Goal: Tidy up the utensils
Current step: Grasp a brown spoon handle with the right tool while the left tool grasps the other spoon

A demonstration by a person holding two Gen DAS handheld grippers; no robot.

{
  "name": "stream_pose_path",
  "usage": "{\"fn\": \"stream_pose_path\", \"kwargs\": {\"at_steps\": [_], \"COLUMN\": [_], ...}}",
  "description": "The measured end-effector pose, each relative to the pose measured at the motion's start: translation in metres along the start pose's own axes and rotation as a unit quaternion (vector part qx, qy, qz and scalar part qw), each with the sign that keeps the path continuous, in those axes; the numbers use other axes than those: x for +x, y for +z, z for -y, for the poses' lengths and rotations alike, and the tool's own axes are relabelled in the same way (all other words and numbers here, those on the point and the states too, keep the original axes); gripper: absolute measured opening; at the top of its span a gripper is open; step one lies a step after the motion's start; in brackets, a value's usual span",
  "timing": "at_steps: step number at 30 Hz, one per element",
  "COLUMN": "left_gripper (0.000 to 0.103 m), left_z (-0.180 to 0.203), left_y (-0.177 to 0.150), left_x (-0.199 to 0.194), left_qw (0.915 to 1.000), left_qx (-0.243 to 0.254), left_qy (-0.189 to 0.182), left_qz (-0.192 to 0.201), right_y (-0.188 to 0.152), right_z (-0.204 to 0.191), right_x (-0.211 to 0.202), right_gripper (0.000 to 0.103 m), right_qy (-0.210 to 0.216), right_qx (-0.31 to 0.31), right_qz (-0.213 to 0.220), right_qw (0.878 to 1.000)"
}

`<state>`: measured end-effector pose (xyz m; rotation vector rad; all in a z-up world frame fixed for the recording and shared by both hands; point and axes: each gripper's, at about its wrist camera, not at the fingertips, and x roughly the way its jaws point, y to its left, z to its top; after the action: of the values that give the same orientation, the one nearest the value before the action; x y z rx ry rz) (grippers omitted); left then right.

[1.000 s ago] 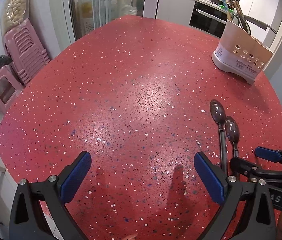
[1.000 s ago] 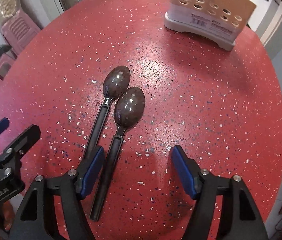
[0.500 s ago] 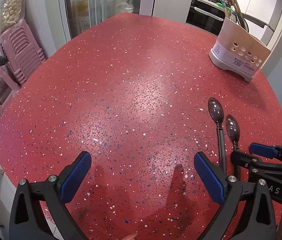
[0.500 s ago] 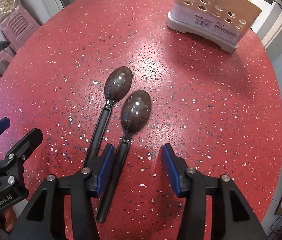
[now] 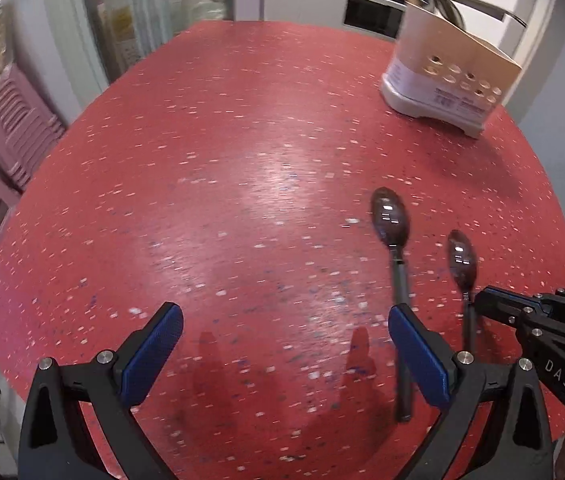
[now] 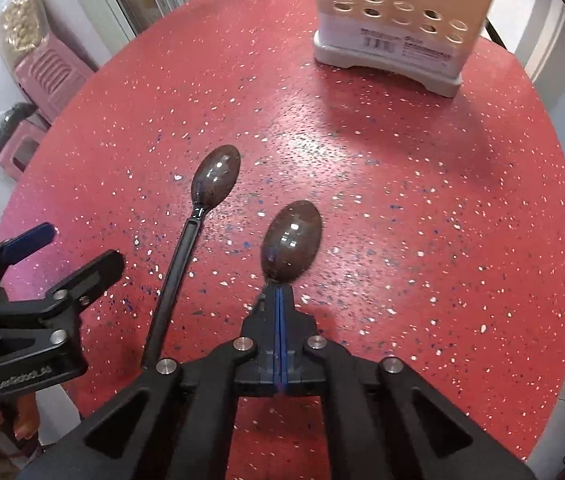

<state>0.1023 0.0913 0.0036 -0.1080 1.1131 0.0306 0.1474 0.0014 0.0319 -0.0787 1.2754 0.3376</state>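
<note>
Right gripper (image 6: 280, 320): clamped on one spoon (image 6: 291, 247) at the neck, bowl pointing away toward holder (image 6: 394, 40). Left gripper (image 5: 282, 356): released, empty. Second spoon (image 6: 186, 248): flat on table (image 6: 442, 208), lengthwise, bowl far. Count: two spoons, one holder.

The red speckled worktop (image 5: 210, 184) lies bare across its left and middle, wide room to pass. On the right side two dark spoons lie apart: the left spoon (image 6: 186, 256) flat on the surface, the right spoon (image 6: 292, 246) clamped in the right tongs (image 6: 280, 312). The utensil holder (image 6: 394, 36) blocks the far right corner; the left tongs (image 5: 282, 352) hang open above bare surface.
</note>
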Motion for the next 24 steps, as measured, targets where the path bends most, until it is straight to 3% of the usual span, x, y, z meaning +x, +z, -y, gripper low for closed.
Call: {"fn": "stream_pose_path", "kwargs": {"at_steps": [8, 13, 16, 19, 20, 21, 24], "left_gripper": [0.103, 0.103, 0.103, 0.103, 0.103, 0.103, 0.103], "left_z": [0.024, 0.006, -0.010, -0.017, -0.018, -0.020, -0.023], "left_y": [0.013, 0.013, 0.009, 0.006, 0.005, 0.003, 0.004], "left_x": [0.011, 0.000, -0.007, -0.007, -0.007, -0.008, -0.006], "left_qw": [0.9994, 0.9998, 0.9999, 0.9999, 0.9999, 0.9999, 0.9999], "left_qx": [0.026, 0.005, -0.006, -0.007, -0.006, -0.006, -0.010], "left_qy": [-0.002, 0.012, 0.011, 0.013, 0.012, 0.010, 0.005], "left_qz": [-0.023, -0.013, -0.011, -0.007, -0.006, -0.005, -0.003], "right_y": [-0.004, 0.000, 0.007, 0.006, 0.008, 0.009, 0.014], "right_z": [0.034, 0.037, 0.032, 0.023, 0.019, 0.017, 0.010], "right_x": [-0.003, -0.007, -0.005, -0.002, -0.003, -0.004, -0.003], "right_gripper": [0.001, 0.003, 0.006, 0.025, 0.041, 0.045, 0.045], "right_qy": [0.062, 0.079, 0.067, 0.042, 0.038, 0.031, 0.007], "right_qx": [0.060, 0.077, 0.084, 0.080, 0.079, 0.077, 0.076], "right_qz": [-0.026, -0.043, -0.053, -0.069, -0.073, -0.075, -0.084], "right_qw": [0.996, 0.993, 0.993, 0.993, 0.994, 0.994, 0.994]}}
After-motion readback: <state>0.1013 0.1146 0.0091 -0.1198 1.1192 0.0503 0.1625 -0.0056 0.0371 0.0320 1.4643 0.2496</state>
